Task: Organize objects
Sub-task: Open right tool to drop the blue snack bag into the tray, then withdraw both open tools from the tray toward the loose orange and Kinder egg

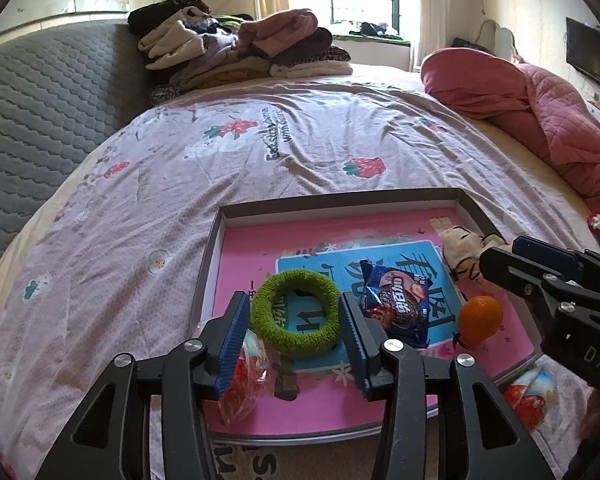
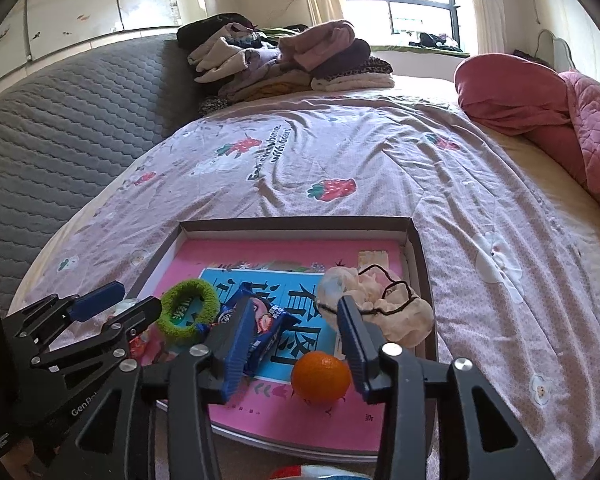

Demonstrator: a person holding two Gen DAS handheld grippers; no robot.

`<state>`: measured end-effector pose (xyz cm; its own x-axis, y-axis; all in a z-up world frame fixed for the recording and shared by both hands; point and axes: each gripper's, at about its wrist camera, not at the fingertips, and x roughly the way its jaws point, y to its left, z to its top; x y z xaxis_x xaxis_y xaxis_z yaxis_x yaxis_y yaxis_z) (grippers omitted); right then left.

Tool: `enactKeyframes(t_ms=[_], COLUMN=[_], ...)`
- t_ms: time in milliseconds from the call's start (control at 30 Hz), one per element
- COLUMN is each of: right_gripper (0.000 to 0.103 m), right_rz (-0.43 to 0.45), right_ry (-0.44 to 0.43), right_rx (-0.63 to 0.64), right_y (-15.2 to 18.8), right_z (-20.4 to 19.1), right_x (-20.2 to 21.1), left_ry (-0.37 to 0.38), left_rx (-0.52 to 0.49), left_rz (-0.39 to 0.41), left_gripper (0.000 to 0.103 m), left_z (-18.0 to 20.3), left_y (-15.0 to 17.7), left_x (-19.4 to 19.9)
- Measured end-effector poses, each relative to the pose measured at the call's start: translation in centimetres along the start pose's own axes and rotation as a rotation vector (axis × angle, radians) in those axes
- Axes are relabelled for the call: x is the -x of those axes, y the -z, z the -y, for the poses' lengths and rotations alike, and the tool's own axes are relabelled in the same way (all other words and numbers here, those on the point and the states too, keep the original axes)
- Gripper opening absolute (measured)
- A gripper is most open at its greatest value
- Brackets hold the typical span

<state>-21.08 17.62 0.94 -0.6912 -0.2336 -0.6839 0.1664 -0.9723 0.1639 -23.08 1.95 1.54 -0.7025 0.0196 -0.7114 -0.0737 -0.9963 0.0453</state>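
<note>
A shallow box lid [image 1: 216, 264] [image 2: 418, 264] with a pink printed floor lies on the bed. In it lie a green fuzzy ring [image 1: 296, 312] [image 2: 188, 314], a blue cookie packet [image 1: 396, 300] [image 2: 266, 328], an orange [image 1: 480, 318] [image 2: 321, 378], a cream cloth bundle with black cord [image 1: 462, 250] [image 2: 384, 308] and a red clear-wrapped snack [image 1: 244, 376]. My left gripper [image 1: 296, 340] [image 2: 116, 304] is open, its fingers either side of the ring. My right gripper [image 2: 296, 348] [image 1: 496, 256] is open above the orange and packet, holding nothing.
The bed has a pink strawberry-print sheet [image 1: 300, 140]. A pile of folded clothes [image 1: 236, 48] sits at the far end. A red quilt [image 1: 540, 100] lies at right, a grey padded headboard [image 1: 40, 100] at left. Another red wrapped snack [image 1: 530, 396] lies outside the lid's near right corner.
</note>
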Motion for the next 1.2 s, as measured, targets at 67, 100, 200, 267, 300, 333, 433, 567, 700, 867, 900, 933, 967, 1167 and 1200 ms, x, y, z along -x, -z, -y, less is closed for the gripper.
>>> enactKeyframes(t_ms=[67,100,200,267,300,333,433,567,700,867,900,933,967,1167,1200], right_gripper=[0.048,0.049,0.052,0.054,0.054,0.054,0.058,0.059,0.059,0.059,0.059,0.059,0.059,0.064,0.065], right_rz=[0.004,0.005,0.009,0.014,0.017,0.02,0.023,0.026,0.022,0.024,0.024,0.023,0.024,0.038,0.039], right_ry=[0.003,0.004,0.006,0.004,0.005,0.008,0.01,0.011,0.016,0.023,0.023,0.025,0.031,0.056,0.059], right_rx=[0.013,0.021,0.046,0.053,0.055,0.057,0.066,0.073,0.075,0.073,0.072,0.071,0.073,0.086,0.084], right_y=[0.1,0.1,0.3,0.4,0.4,0.5,0.9,1.8,2.9,4.2,4.6,5.0,5.3,6.7,6.9], right_z=[-0.3,-0.4,-0.8,-1.0,-1.1,-1.1,-1.4,-1.3,-1.2,-0.9,-0.9,-0.8,-0.9,-0.9,-0.9], right_x=[0.3,0.5,1.0,1.5,1.7,1.9,2.6,3.7,4.7,5.7,5.8,6.0,6.3,7.5,7.6], left_ry=[0.001,0.001,0.001,0.001,-0.002,-0.004,-0.002,0.022,0.042,0.062,0.067,0.069,0.074,0.078,0.082], left_rx=[-0.002,-0.004,-0.005,-0.007,-0.008,-0.012,-0.015,-0.007,-0.019,-0.024,-0.026,-0.028,-0.031,-0.059,-0.063], left_rz=[0.005,0.007,0.011,0.013,0.015,0.02,0.027,0.034,0.038,0.047,0.048,0.048,0.05,0.052,0.051], left_gripper=[0.052,0.053,0.055,0.057,0.057,0.057,0.058,0.058,0.058,0.058,0.058,0.059,0.059,0.059,0.059], left_z=[0.0,0.1,0.1,0.1,0.2,0.2,0.2,0.3,0.7,1.1,1.2,1.3,1.4,2.0,2.1], left_y=[0.1,0.2,0.4,0.7,0.7,0.9,1.2,2.2,3.3,4.6,4.9,5.2,5.5,7.4,7.7], left_x=[0.3,0.5,0.9,1.2,1.4,1.7,2.5,3.9,5.2,6.7,6.9,7.2,7.5,8.7,8.9])
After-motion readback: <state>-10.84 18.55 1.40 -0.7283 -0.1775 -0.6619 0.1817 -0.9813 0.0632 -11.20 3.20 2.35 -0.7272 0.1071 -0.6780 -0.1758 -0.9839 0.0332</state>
